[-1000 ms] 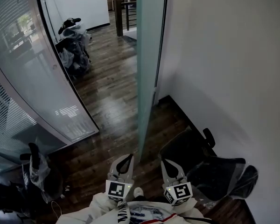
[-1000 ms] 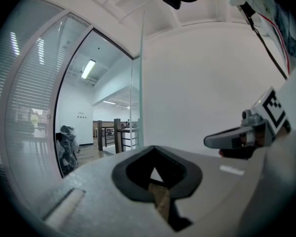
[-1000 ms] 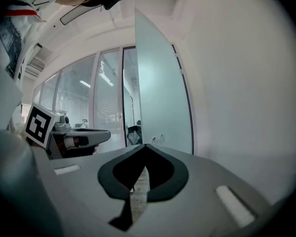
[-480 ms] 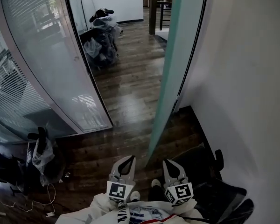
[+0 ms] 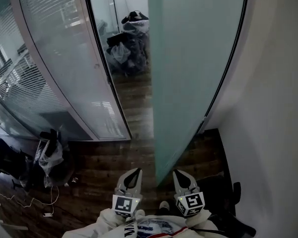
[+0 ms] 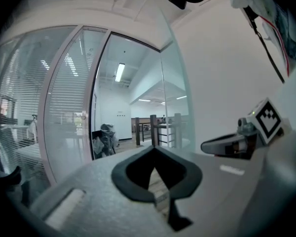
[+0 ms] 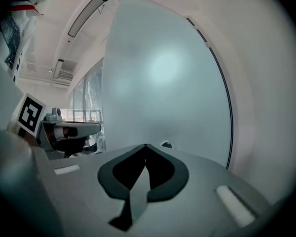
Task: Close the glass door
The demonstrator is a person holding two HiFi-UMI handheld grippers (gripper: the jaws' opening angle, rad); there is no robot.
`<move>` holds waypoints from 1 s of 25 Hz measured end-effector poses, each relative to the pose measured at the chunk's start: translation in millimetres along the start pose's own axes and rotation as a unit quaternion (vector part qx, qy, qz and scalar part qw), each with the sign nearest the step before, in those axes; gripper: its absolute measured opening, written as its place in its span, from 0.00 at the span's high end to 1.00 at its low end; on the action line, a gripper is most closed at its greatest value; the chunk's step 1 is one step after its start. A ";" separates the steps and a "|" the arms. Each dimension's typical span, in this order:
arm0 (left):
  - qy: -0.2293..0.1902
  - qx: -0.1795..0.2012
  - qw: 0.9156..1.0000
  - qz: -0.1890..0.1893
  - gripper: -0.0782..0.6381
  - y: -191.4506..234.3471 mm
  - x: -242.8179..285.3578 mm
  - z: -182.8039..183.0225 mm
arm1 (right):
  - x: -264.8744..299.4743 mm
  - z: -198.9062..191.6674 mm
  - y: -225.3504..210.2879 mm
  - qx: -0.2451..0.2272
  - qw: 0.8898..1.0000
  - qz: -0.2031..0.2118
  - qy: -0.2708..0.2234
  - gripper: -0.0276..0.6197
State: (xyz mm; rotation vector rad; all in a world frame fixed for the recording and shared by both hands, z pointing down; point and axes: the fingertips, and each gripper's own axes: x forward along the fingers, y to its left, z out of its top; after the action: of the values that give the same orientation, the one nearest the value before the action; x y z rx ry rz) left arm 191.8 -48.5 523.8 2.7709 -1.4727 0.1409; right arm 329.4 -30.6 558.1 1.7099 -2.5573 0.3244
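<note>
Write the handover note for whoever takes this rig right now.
Left gripper: shut, empty, held low in front of the body.
Right gripper: shut, empty, facing the glass door, not touching it.
Door: the frosted panel stands open, angled off the white wall. In the head view its lower free corner shows between the two grippers. The gap beside the curved glass wall is open.
Done: approach only.
Left: probably push the panel across the gap until it closes.

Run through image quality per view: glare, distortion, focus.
Head view: dim floor, window blinds reflected on the curved glass wall, edges bowed. Left gripper view: fisheye bending, black corners, left gripper soft-focused, ceiling light blown out. Right gripper view: a pale glare patch on the frosted glass door, right gripper blurred.
</note>
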 end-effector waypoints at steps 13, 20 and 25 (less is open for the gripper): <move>0.016 -0.004 0.996 0.091 0.89 23.2 -3.3 -4.9 | 56.5 -33.4 -10.9 -0.056 0.991 0.112 0.043 0.58; 0.018 -0.003 0.993 0.115 0.89 24.4 -8.4 -7.3 | 79.5 -27.9 -14.9 -0.078 0.988 0.134 0.024 0.50; 0.015 -0.005 0.992 0.129 0.89 28.5 -6.9 -5.2 | 97.2 -30.1 -9.8 -0.082 0.985 0.148 0.028 0.63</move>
State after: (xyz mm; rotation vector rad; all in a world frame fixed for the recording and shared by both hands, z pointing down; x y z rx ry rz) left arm 163.9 -58.5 527.2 2.5469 -1.8115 0.1723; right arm 298.4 -116.5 604.1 1.2520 -2.7089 0.1637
